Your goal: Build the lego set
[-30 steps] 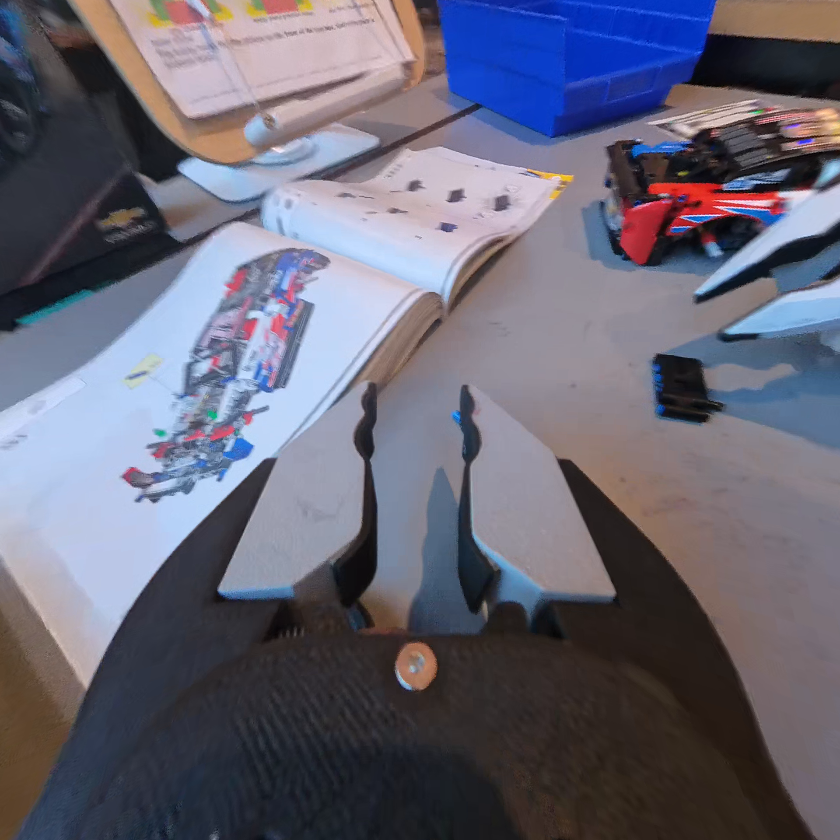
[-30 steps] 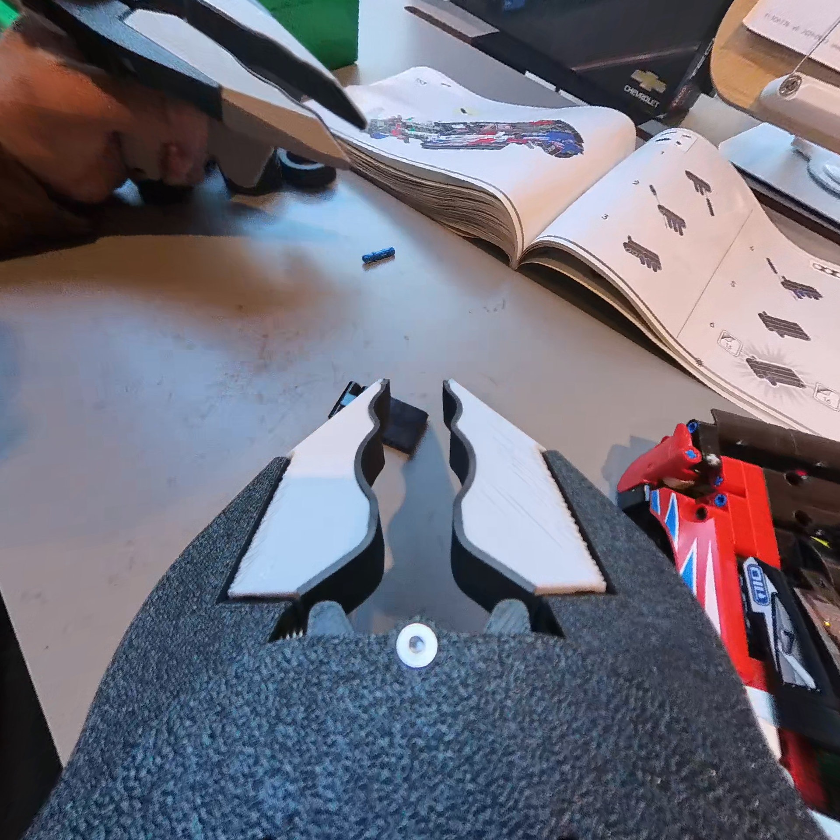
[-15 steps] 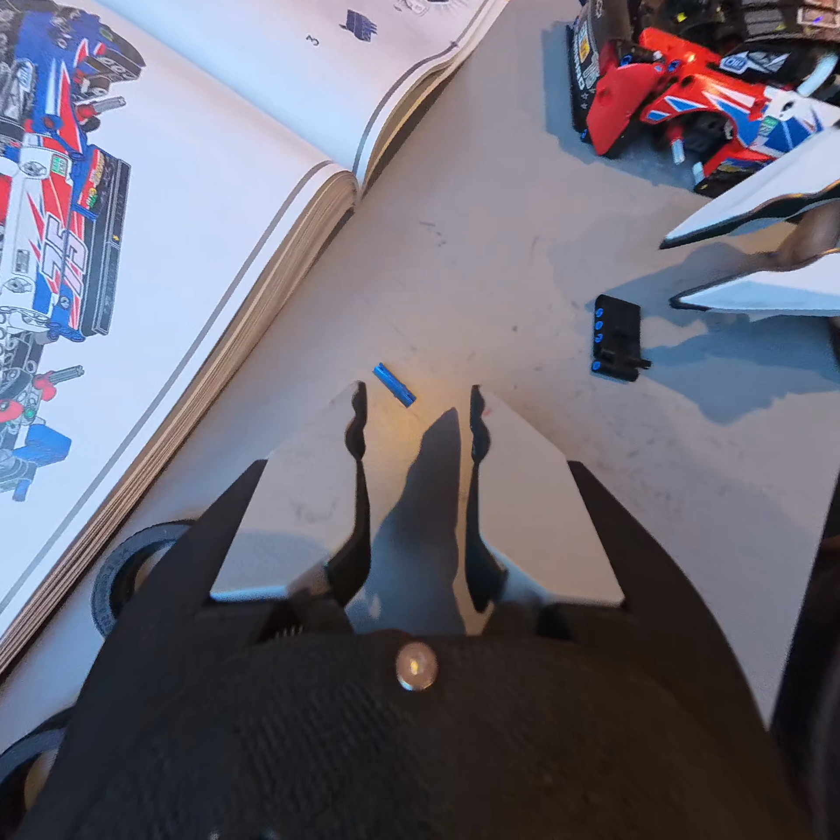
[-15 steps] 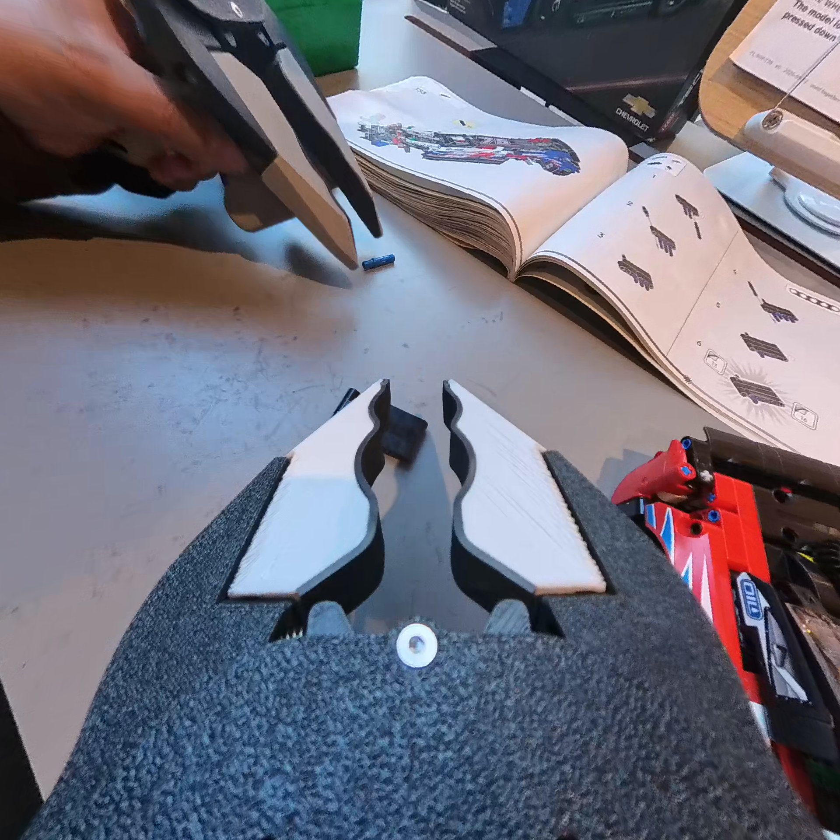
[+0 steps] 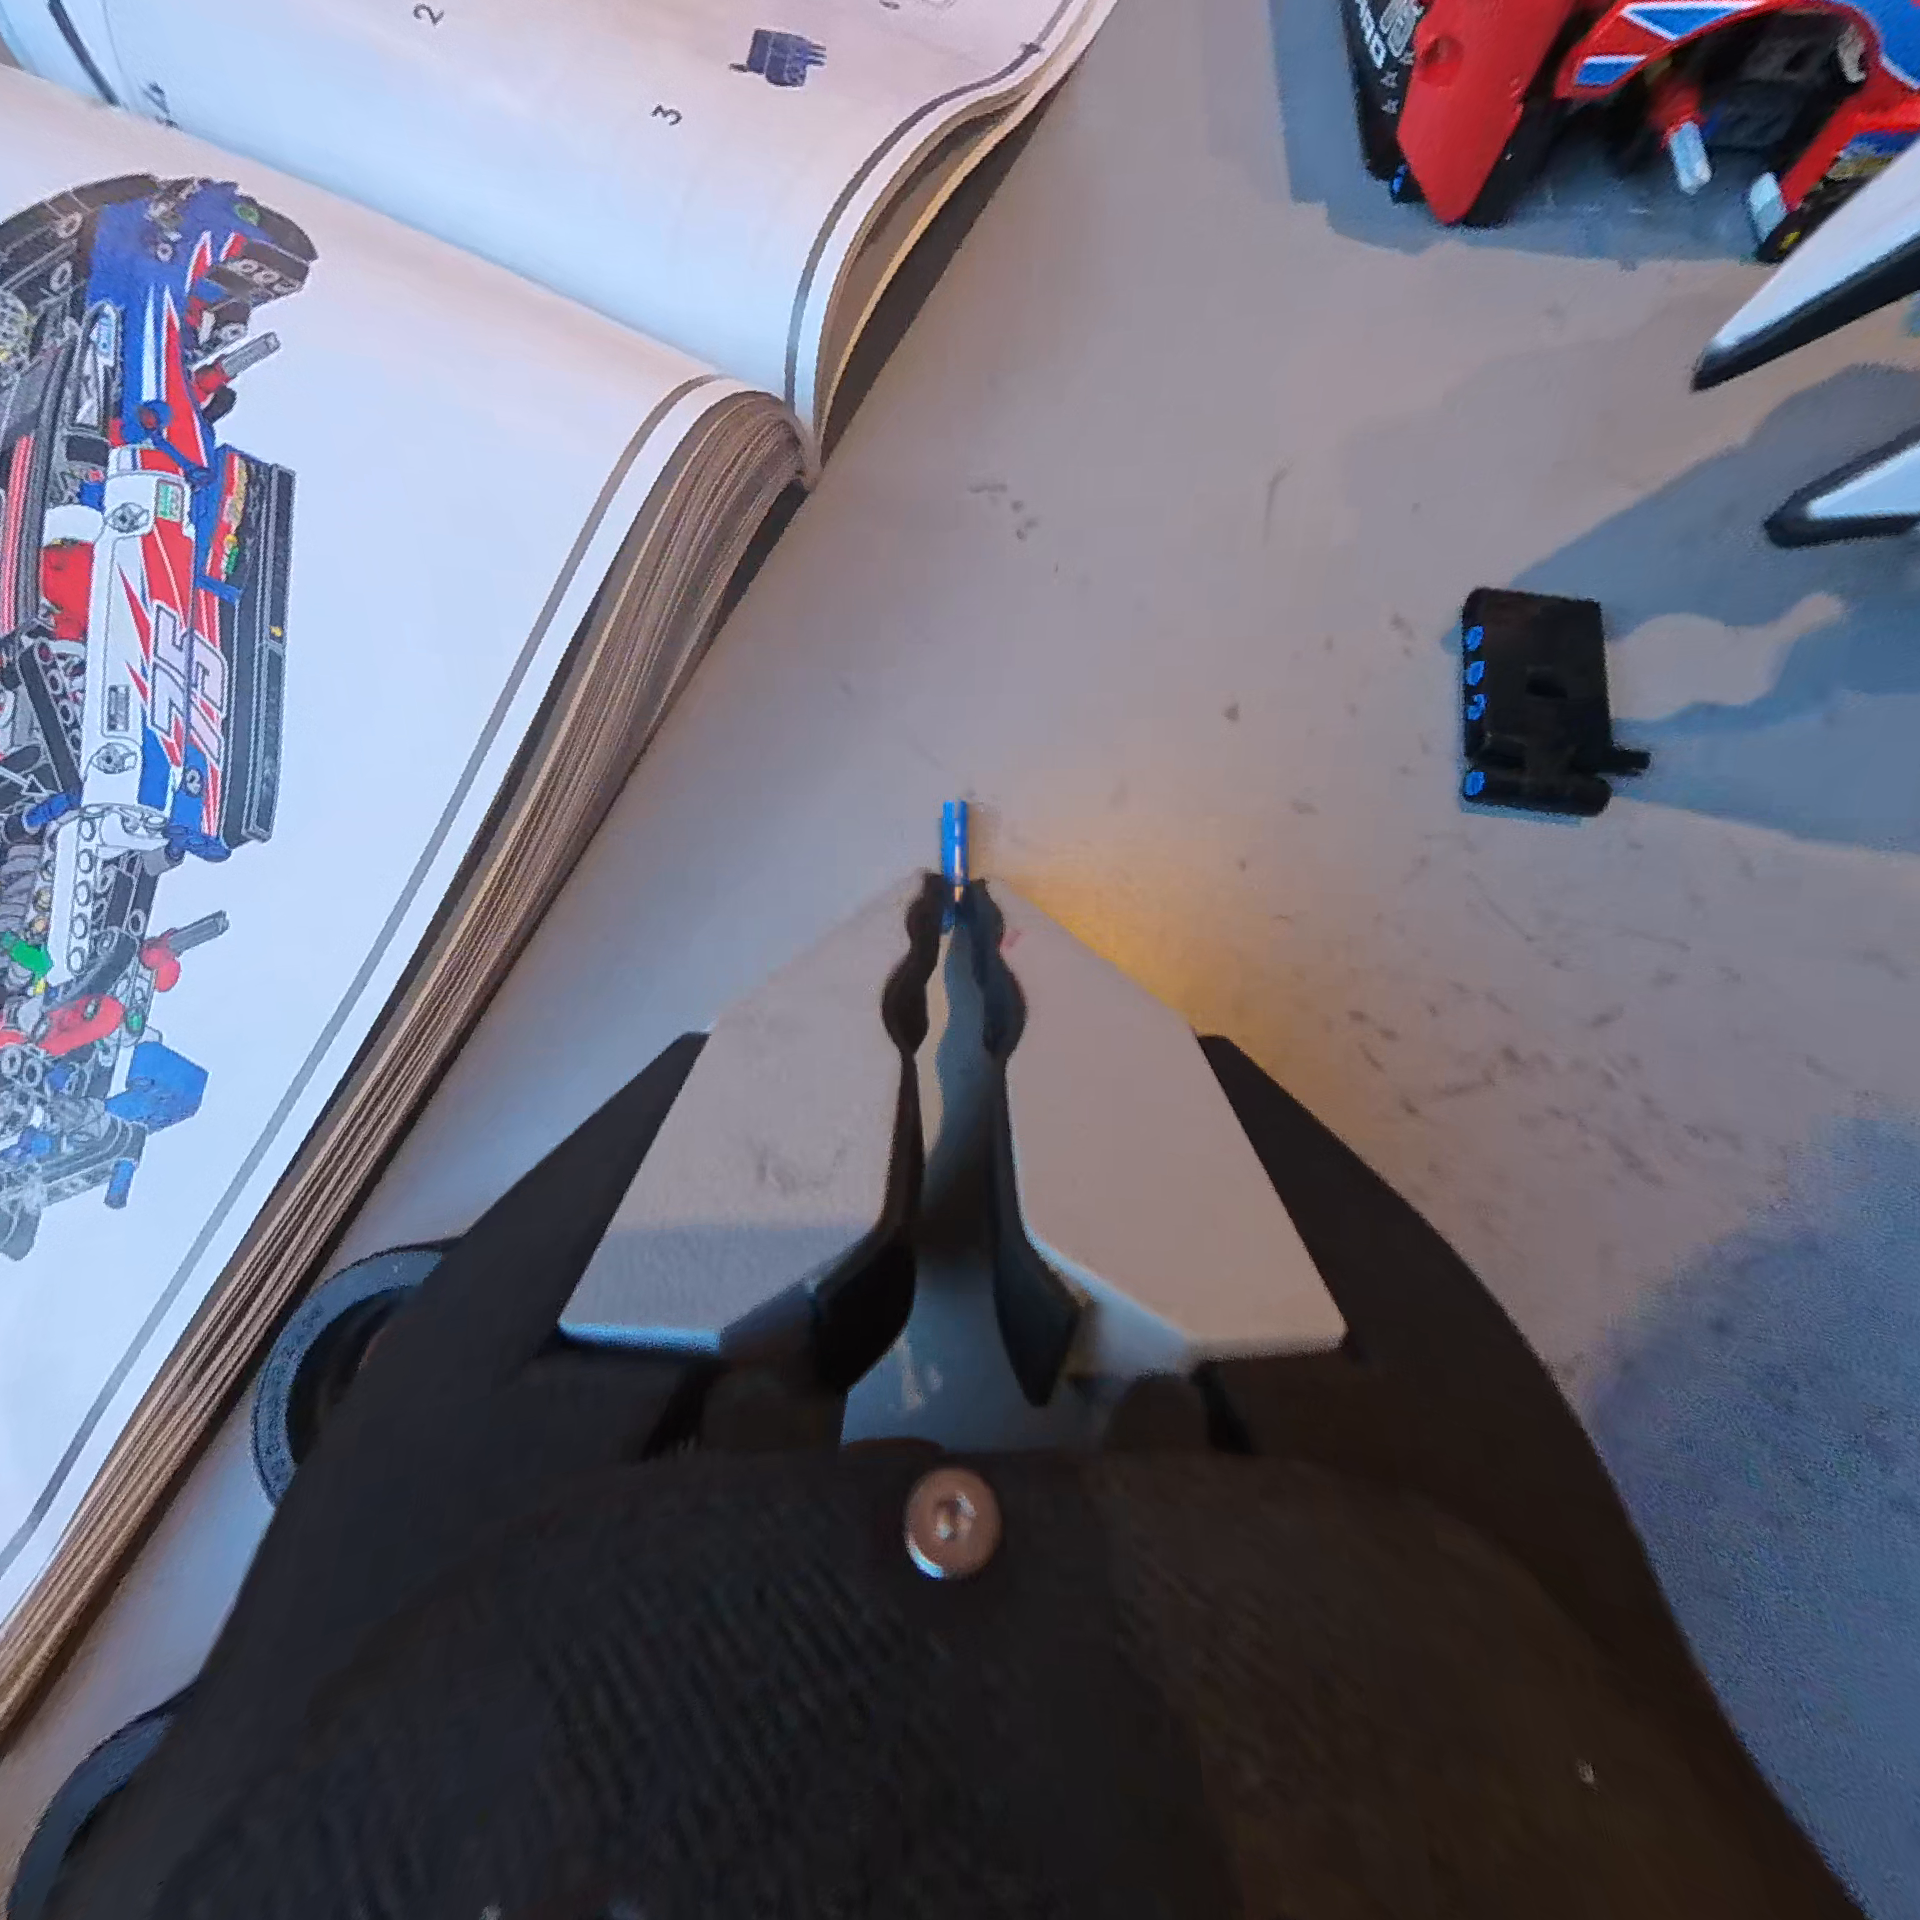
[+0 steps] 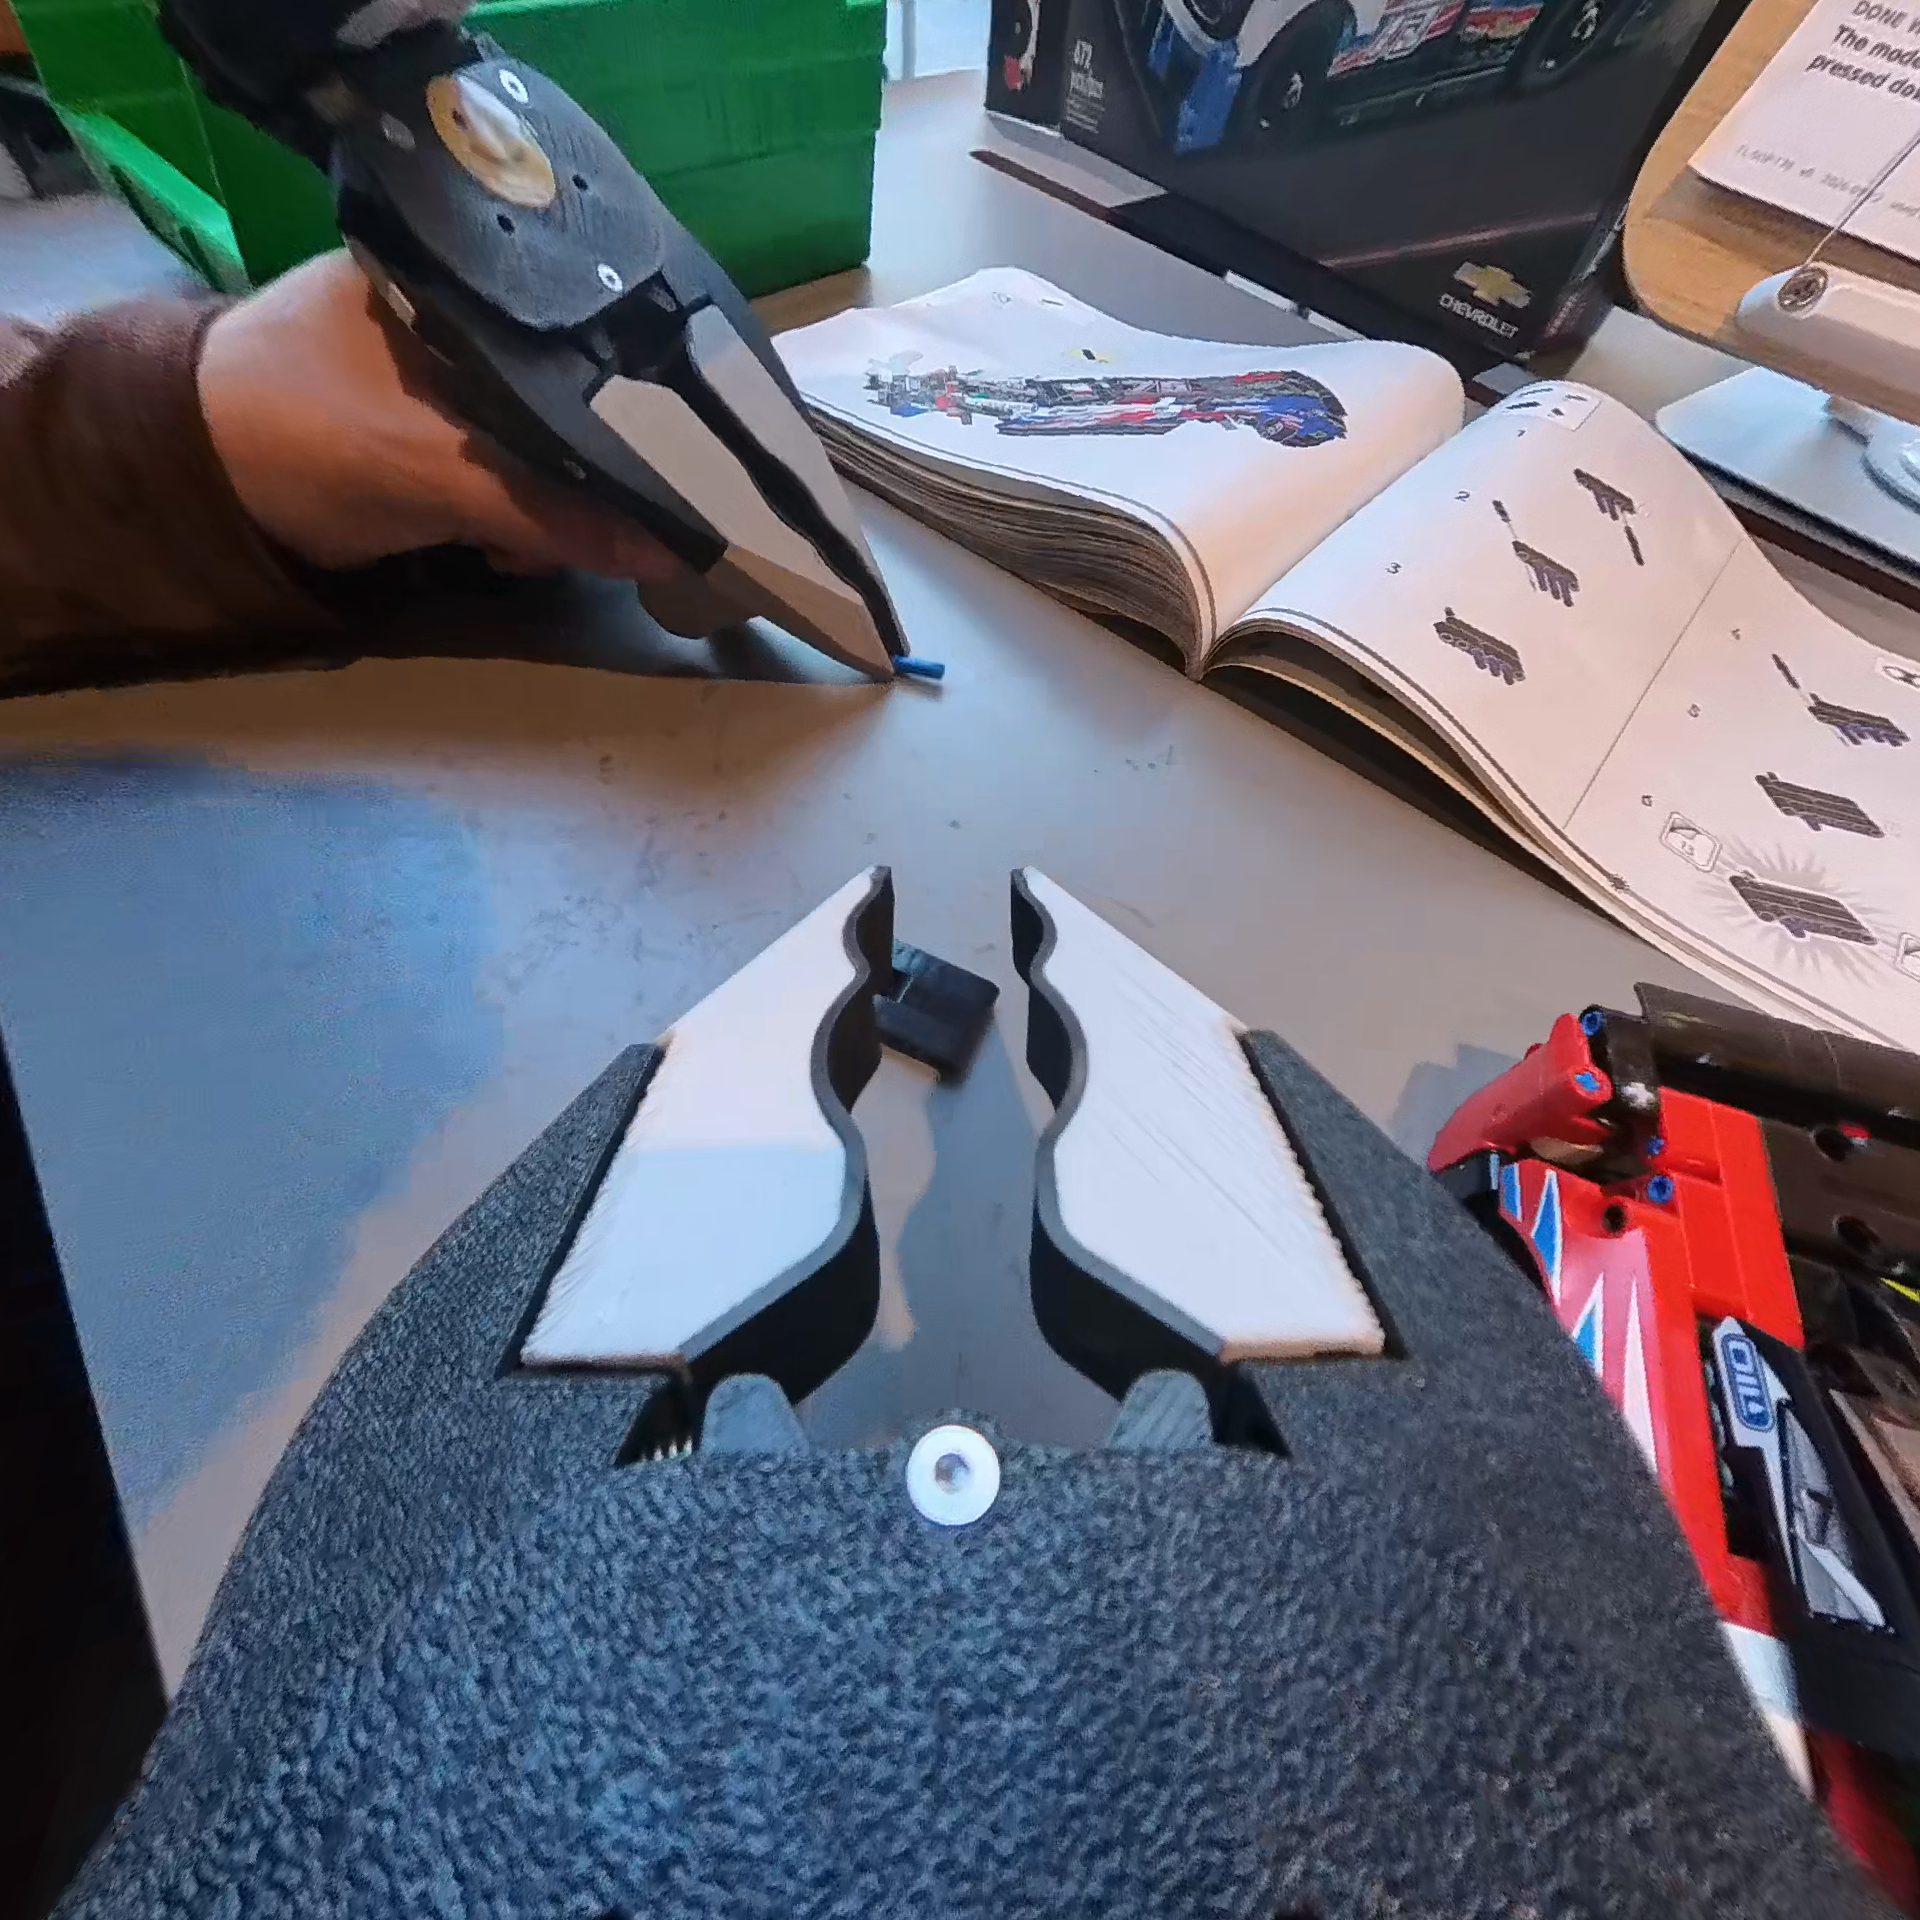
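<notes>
My left gripper (image 5: 954,894) is shut on a small blue pin (image 5: 954,840) at its tips, down at the grey table; most of the pin sticks out forward. The right wrist view shows the same gripper (image 6: 888,665) with the blue pin (image 6: 923,668) poking from its tips. My right gripper (image 6: 951,883) is open and empty, hovering over a small black brick assembly (image 6: 940,1003) that lies between its fingers. That black assembly (image 5: 1538,701) has blue pins along one side. The red, blue and black car model (image 6: 1704,1278) sits at the right, and also shows in the left wrist view (image 5: 1621,94).
An open instruction book (image 6: 1299,540) lies behind the pin, close to my left gripper (image 5: 416,468). A black tyre (image 5: 312,1371) lies by the book's edge. A green bin (image 6: 675,135), the set's black box (image 6: 1351,135) and a stand with a sheet (image 6: 1829,260) stand at the back. Left tips to right tips: about 12 cm. The open instruction book (image 6: 1299,540) is about 15 cm from my left fingertips.
My left gripper came down over the table, moved forward onto the blue pin and closed on it. The right gripper stayed open over the black assembly.
</notes>
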